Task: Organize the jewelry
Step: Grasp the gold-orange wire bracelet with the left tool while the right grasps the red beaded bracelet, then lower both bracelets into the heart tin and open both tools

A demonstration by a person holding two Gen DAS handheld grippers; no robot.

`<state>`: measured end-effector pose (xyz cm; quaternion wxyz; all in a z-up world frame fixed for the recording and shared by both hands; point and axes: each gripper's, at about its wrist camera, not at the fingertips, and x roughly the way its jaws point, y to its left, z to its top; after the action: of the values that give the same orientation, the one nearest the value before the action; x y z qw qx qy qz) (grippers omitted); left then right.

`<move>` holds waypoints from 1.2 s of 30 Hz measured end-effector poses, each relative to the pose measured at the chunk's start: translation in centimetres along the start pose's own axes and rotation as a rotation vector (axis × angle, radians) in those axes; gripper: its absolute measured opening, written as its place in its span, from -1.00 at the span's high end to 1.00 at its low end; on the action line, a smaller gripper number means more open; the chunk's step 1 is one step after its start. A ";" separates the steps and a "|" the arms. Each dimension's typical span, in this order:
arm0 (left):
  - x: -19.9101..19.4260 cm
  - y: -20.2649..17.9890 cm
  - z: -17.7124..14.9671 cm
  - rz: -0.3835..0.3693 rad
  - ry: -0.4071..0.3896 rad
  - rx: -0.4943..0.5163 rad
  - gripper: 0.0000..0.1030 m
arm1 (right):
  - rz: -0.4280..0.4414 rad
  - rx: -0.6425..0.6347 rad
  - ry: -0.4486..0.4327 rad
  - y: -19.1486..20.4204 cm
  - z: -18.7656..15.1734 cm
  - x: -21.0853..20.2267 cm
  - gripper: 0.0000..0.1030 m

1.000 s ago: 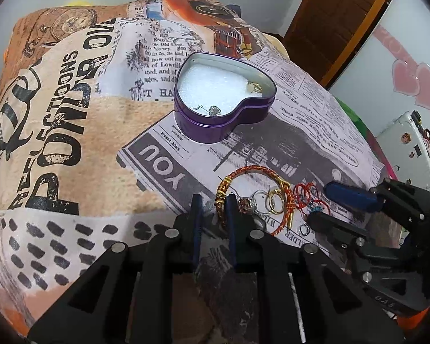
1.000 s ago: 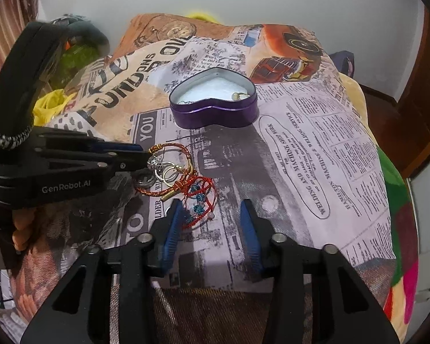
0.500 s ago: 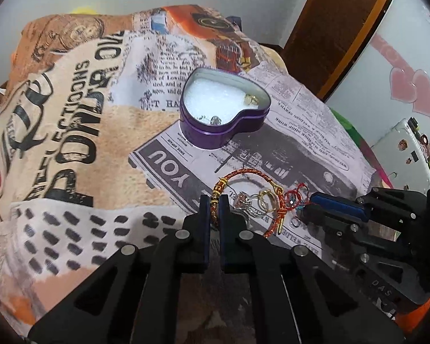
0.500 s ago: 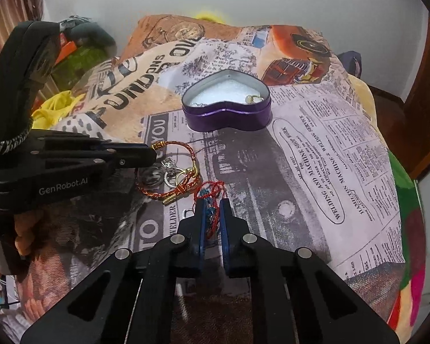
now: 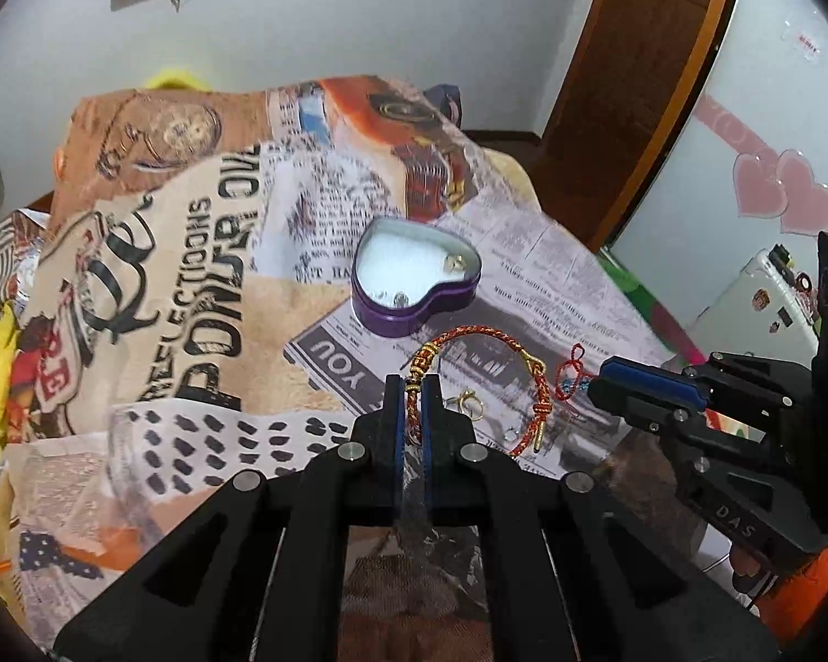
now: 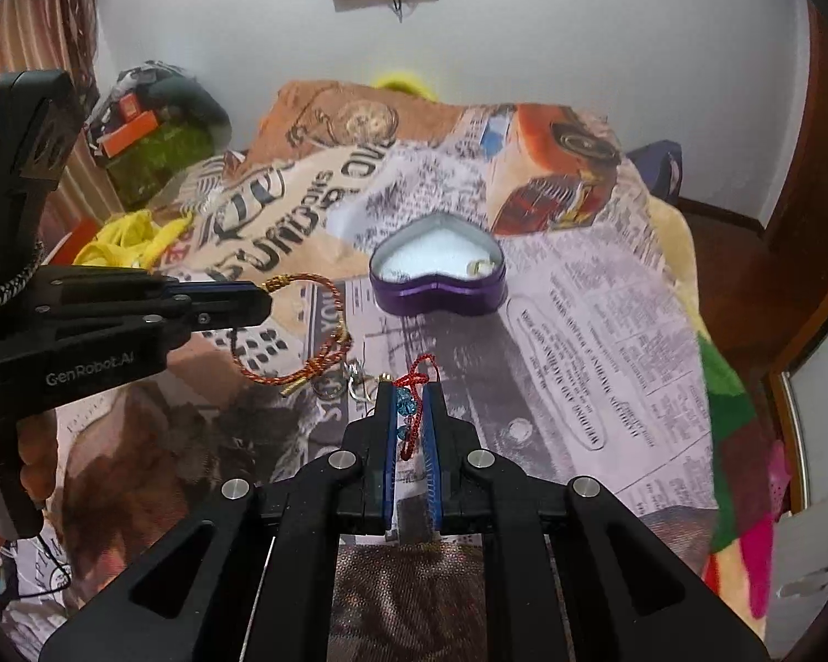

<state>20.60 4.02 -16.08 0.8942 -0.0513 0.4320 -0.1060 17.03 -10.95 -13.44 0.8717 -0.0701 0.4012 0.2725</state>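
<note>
bare blanket [image 6: 607, 342] surrounds the heart tin [image 6: 437, 281]; rings [image 6: 353, 380] lie near it.

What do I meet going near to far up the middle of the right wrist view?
Right gripper shut on the red string bracelet → newspaper-print blanket → purple heart tin → white wall.

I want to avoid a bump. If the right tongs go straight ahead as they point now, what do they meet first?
Probably the purple tin, which lies ahead of the right tongs that hold the red bracelet. They seem raised, so they may pass over it; depth is unclear.
</note>
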 end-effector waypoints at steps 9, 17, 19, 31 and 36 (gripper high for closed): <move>-2.1 0.3 1.2 0.022 -0.057 -0.011 0.93 | -0.021 -0.002 -0.063 -0.4 1.7 -2.0 0.84; -2.3 0.7 3.0 0.037 -0.094 -0.010 0.93 | -0.039 -0.008 -0.122 -0.9 3.7 -2.6 0.84; -2.0 0.8 3.6 0.044 -0.102 -0.008 0.93 | -0.040 -0.009 -0.131 -1.0 4.0 -2.5 0.84; 0.8 1.7 5.8 0.059 -0.096 -0.005 0.93 | -0.022 -0.020 -0.143 -0.9 5.7 -0.4 0.84; 2.7 2.1 6.8 0.075 -0.081 -0.004 0.93 | -0.015 -0.016 -0.144 -1.3 6.2 0.5 0.84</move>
<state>27.90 5.47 -14.30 0.9142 -0.0411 0.3971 -0.0694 22.12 -9.67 -9.79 0.8997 -0.0604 0.3348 0.2734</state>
